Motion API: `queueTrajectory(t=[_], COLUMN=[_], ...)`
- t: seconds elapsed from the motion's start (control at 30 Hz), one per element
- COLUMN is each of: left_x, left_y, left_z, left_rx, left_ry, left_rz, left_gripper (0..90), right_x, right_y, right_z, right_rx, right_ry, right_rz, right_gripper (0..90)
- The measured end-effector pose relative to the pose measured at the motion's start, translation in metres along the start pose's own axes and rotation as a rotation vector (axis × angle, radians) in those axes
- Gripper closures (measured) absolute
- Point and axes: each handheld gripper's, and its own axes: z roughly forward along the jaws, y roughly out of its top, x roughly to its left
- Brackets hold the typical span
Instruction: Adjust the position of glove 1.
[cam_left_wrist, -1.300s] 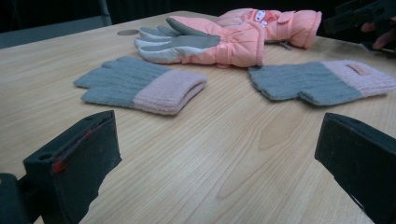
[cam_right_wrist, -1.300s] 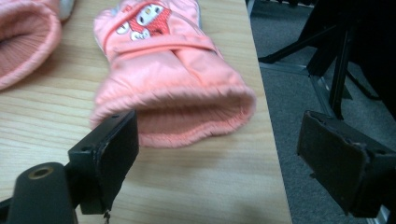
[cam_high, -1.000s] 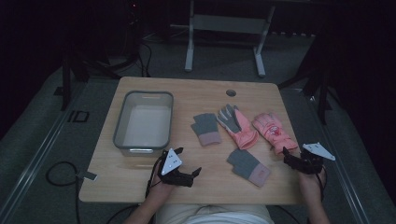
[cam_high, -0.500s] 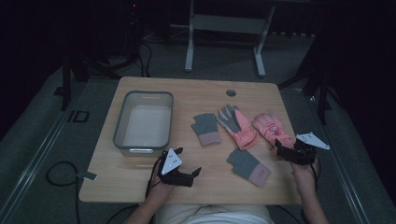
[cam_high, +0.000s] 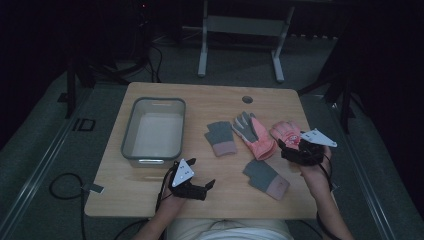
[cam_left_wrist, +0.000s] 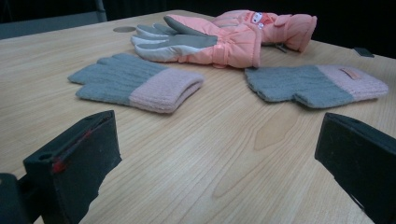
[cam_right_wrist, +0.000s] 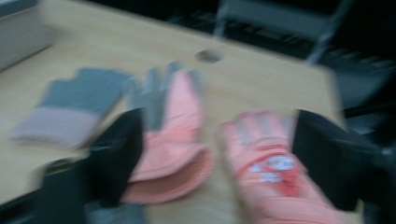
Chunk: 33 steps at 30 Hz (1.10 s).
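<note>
Right gripper (cam_high: 291, 147), jaws spread wide, is held just above the cuff end of the pink ski glove (cam_high: 286, 132) at the tabletop's (cam_high: 165, 195) right edge; its mate (cam_high: 254, 135) lies just beside, palm up. Left gripper (cam_high: 202, 186), also spread, is rested near the front edge, holding nothing. Two grey knit gloves (cam_high: 220, 138) (cam_high: 265, 178) are seen between. A grey tub (cam_high: 153, 132) is placed at the left, seemingly empty.

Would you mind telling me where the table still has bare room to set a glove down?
Bare wood runs along the far edge around the round hole, and across the near-left corner between the grey bin and the left gripper. The right half is crowded: two grey knit gloves, two pink gloves and the right gripper.
</note>
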Motion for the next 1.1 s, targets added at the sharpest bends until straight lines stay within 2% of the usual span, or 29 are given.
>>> queueTrajectory(t=[0.03, 0.07, 0.1, 0.23, 0.3, 0.37, 0.53, 0.63, 0.73, 0.93, 1.0, 1.1], left_x=[0.000, 0.001, 0.001, 0.002, 0.002, 0.002, 0.002, 0.002, 0.001, 0.001, 0.001, 0.000], left_y=[0.000, 0.000, 0.000, 0.000, 0.000, 0.000, 0.000, 0.000, 0.000, 0.000, 0.000, 0.000], left_z=[0.000, 0.000, 0.000, 0.000, 0.000, 0.000, 0.000, 0.000, 0.000, 0.000, 0.000, 0.000], left_rx=[0.001, 0.000, 0.000, -0.004, -0.004, -0.006, -0.004, -0.005, -0.005, -0.005, -0.006, -0.007], left_ry=[-0.001, -0.002, -0.002, -0.006, -0.007, -0.007, -0.010, -0.011, -0.009, -0.010, -0.010, -0.010], left_rz=[0.000, -0.003, -0.003, -0.012, -0.015, -0.011, -0.009, -0.009, -0.002, 0.002, 0.003, 0.003], left_gripper=[0.0, 0.0, 0.0, 0.0, 0.0, 0.0, 0.0, 0.0, 0.0, 0.0, 0.0, 0.0], right_x=[0.001, 0.001, 0.001, 0.008, 0.013, 0.018, 0.033, 0.041, 0.048, 0.063, 0.071, 0.078], right_y=[0.003, 0.005, 0.008, 0.012, 0.016, 0.019, 0.028, 0.031, 0.035, 0.044, 0.049, 0.052], right_z=[0.003, 0.007, 0.014, 0.021, 0.026, 0.029, 0.046, 0.056, 0.066, 0.079, 0.087, 0.096], right_rx=[0.031, 0.062, 0.101, 0.078, 0.064, 0.060, 0.098, 0.102, 0.123, 0.112, 0.114, 0.125], right_ry=[0.056, 0.112, 0.157, 0.157, 0.211, 0.229, 0.277, 0.305, 0.348, 0.370, 0.377, 0.394], right_rz=[0.007, 0.029, 0.076, 0.073, 0.073, 0.059, 0.007, -0.029, -0.027, -0.060, -0.095, -0.109], right_gripper=[24.1, 20.6, 19.3, 26.0, 35.2, 39.4, 37.2, 44.1, 47.7, 50.4, 57.6, 60.5])
